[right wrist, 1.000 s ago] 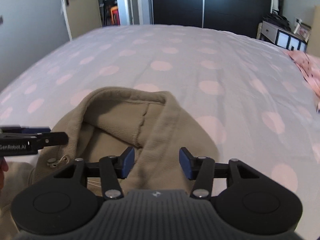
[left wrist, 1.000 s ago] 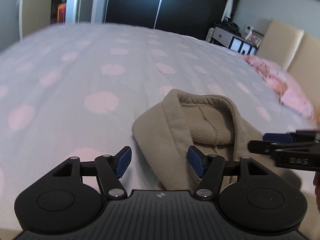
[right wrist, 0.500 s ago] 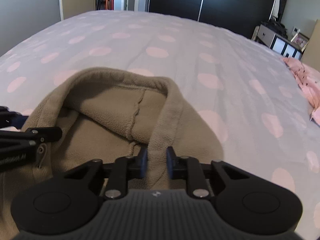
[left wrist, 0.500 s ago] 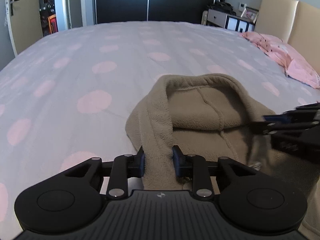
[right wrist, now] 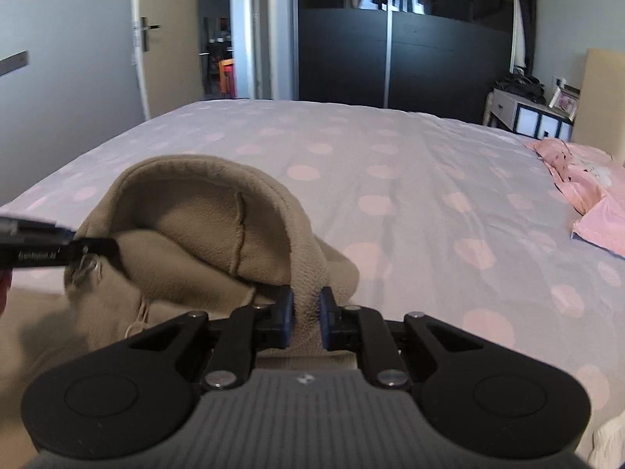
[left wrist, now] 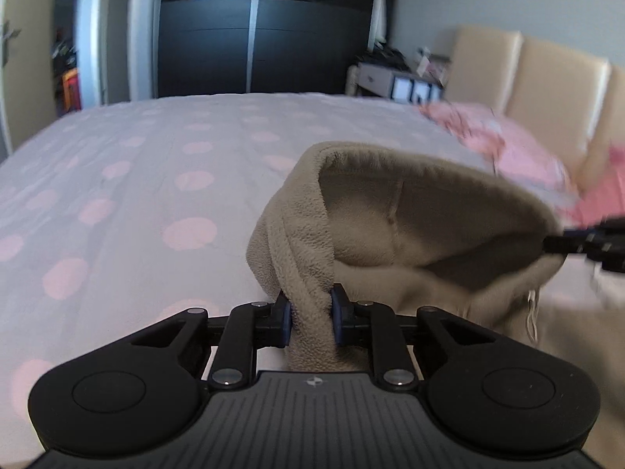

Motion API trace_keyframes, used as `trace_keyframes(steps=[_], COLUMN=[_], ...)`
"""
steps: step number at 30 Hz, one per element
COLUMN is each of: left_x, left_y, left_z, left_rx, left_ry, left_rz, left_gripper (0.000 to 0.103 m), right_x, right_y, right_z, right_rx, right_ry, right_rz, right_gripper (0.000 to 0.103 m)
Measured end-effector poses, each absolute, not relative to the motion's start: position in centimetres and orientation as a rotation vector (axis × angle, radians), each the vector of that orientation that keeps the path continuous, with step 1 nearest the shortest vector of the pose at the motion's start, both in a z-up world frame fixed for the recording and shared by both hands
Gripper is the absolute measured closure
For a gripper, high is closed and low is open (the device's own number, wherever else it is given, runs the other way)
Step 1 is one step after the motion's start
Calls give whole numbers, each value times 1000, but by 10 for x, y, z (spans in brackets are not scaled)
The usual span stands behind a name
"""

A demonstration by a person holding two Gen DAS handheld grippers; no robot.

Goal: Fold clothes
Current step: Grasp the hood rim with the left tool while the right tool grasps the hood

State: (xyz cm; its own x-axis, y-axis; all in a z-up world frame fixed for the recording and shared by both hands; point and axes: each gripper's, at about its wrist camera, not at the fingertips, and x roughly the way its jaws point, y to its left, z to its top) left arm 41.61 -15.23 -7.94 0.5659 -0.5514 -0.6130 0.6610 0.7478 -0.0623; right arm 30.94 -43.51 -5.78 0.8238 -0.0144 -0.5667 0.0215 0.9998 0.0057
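2 pinches on hood rim of soft, limp fleece hoodie (left wrist: pixel 410 211): left gripper (left wrist: pixel 310 318) and right gripper (right wrist: pixel 306 314) both clamped, fabric sagging between.

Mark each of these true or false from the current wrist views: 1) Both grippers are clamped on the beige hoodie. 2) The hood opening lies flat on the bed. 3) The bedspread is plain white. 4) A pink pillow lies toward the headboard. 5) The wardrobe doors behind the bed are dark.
1) True. The left gripper and the right gripper each pinch a fold of the beige hoodie near its hood edge.
2) False. The hood is raised and gapes open between the two grippers.
3) False. The bedspread is pale with pink dots.
4) True. A pink pillow lies beside the beige headboard.
5) True. The wardrobe doors are dark.
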Motion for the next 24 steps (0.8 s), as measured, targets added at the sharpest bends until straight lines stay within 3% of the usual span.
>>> trace_keyframes(steps=[11,15,19,22,24], left_x=[366,368,365,366,366], left_y=[-156,-163,-168,-167,-167], left_z=[-129,-131,-132,-132,-133], left_rx=[417,429,467,467,471], left_ry=[689,725,716,722,720], left_rz=[-770,-755,-746,-744,-746], left_gripper=[86,86,86,86,86], right_x=[271,280,289,303,313], right_y=[-413,-410,-400,-391,-384], right_z=[-119,-116,-93,-79,-70], right_rx=[14,-19,-108,-203,-266], right_ry=[760,784,778,758,743], right_rz=[56,58,51,38,29], right_gripper=[88,87,79,49,49])
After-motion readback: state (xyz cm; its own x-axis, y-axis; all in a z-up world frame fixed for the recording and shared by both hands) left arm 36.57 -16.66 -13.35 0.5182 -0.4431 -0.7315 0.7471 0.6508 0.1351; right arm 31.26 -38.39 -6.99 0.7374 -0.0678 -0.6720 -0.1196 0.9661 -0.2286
